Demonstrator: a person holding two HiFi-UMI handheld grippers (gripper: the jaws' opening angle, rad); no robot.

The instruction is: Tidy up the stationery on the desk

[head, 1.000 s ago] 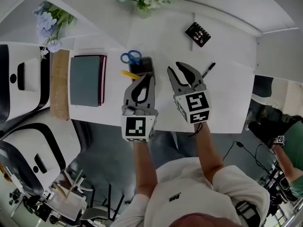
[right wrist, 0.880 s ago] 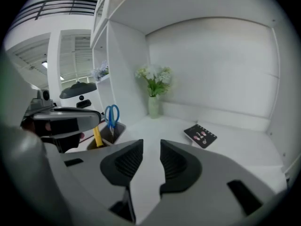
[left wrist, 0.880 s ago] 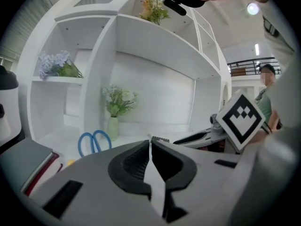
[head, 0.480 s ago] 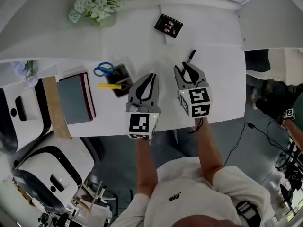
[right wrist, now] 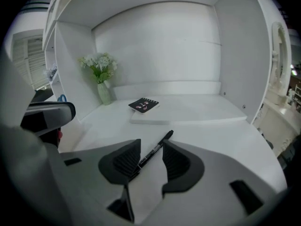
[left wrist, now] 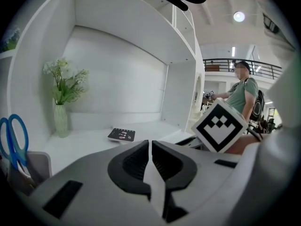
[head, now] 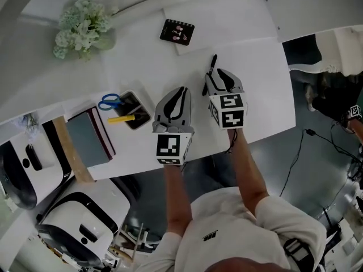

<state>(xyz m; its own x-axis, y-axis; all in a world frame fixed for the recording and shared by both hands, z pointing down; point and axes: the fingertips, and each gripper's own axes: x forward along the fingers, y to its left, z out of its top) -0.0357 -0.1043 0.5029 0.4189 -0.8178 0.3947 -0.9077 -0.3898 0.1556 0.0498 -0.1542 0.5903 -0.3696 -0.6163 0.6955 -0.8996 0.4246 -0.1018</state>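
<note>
On the desk, right gripper — jaws just opened wider — straddles the pen; left gripper clenched.

A person seen from above wears a white short-sleeved T-shirt with a small black logo on the chest. The left gripper and right gripper are grey, beak-shaped shells lined with black ribbed pads. Each carries a white cube printed with black square markers. A thin dark cord hangs under the right one.
</note>
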